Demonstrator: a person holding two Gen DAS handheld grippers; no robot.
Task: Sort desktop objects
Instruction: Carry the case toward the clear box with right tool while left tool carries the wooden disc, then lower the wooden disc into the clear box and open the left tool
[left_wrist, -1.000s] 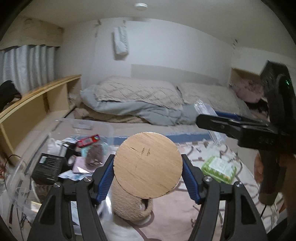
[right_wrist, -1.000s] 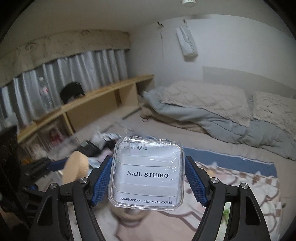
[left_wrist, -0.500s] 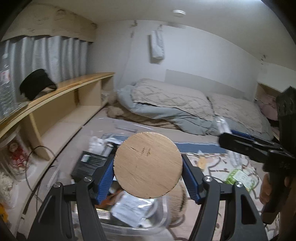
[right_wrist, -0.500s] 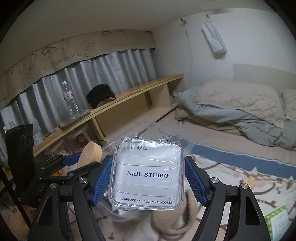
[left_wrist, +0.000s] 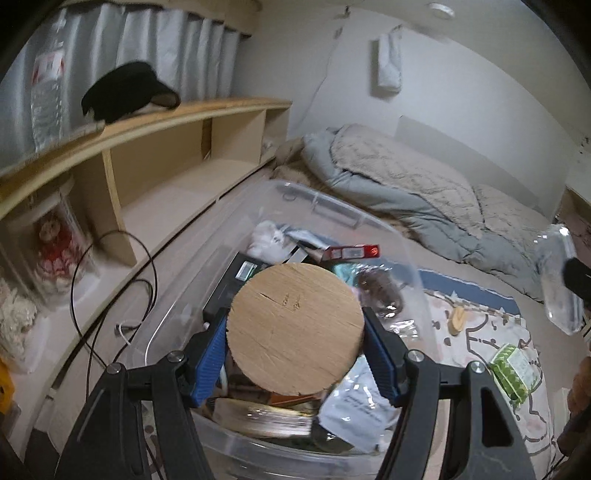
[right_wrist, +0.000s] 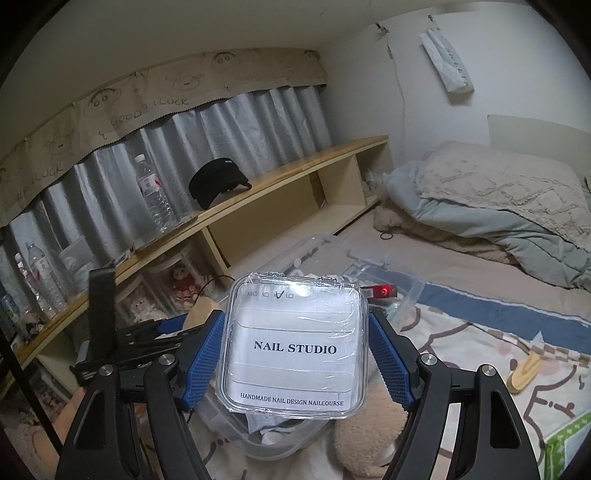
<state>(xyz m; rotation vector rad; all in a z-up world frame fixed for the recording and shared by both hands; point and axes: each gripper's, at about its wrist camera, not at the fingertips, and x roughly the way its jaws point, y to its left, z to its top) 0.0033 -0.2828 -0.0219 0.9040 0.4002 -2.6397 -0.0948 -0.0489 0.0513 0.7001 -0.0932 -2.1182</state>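
Wooden and round, the flat disc (left_wrist: 294, 328) is sitting clamped between my left gripper's (left_wrist: 294, 334) blue fingers (left_wrist: 210, 350), over the clear plastic storage bin (left_wrist: 332, 210) on the bed. I am also holding the clear plastic "NAIL STUDIO" case (right_wrist: 295, 345) tight in my right gripper (right_wrist: 295, 363), just above that bin.

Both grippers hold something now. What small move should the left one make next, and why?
Probably lower the left gripper a little and open it. It grips the round wooden disc by its edges, directly above the clear plastic bin, which already holds sorted items. The right gripper holds the nail case beside it, so it can follow.
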